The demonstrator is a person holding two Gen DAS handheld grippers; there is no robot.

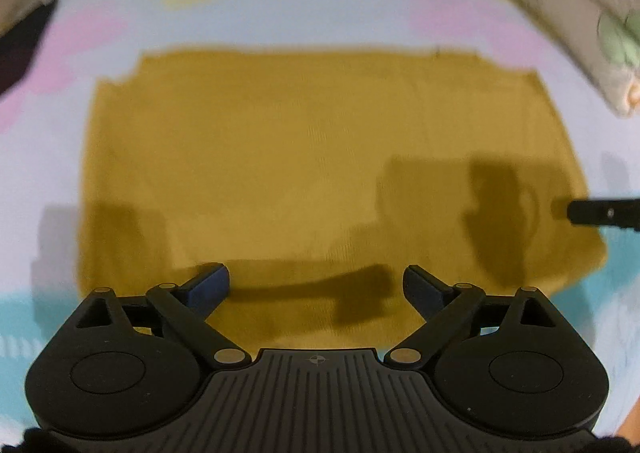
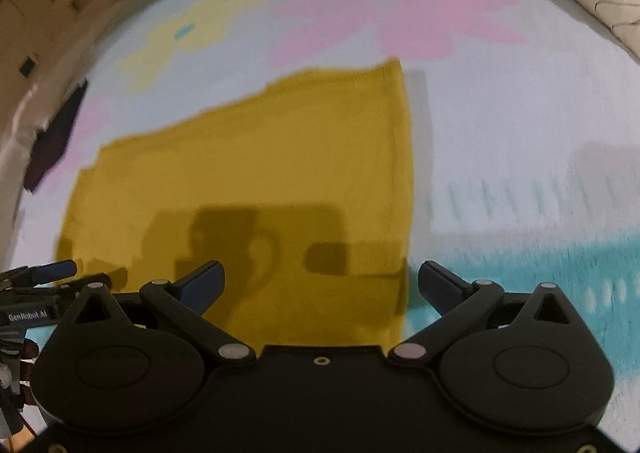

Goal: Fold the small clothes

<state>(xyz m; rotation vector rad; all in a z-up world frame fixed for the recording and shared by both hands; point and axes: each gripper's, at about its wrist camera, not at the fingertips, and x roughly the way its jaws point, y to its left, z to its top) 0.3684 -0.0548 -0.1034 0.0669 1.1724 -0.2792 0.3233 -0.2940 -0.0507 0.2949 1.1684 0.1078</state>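
The left gripper (image 1: 316, 287) hovers with its jaws spread wide and empty above the near edge of a mustard-yellow garment (image 1: 312, 157), which lies flat on a pastel patterned sheet (image 1: 320, 13) and fills the view from 9 to 3 o'clock. The right gripper (image 2: 322, 285) is likewise released, straddling the cloth's right edge at 6 o'clock. A floral quilt (image 1: 580, 5) sits at 1 o'clock.

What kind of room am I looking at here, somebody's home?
Probably a home, likely a bedroom: a mustard-yellow garment lies flat on a soft pastel-patterned sheet, like a bed cover, with a floral quilt or pillow at its edge. Both tongs are open above it.
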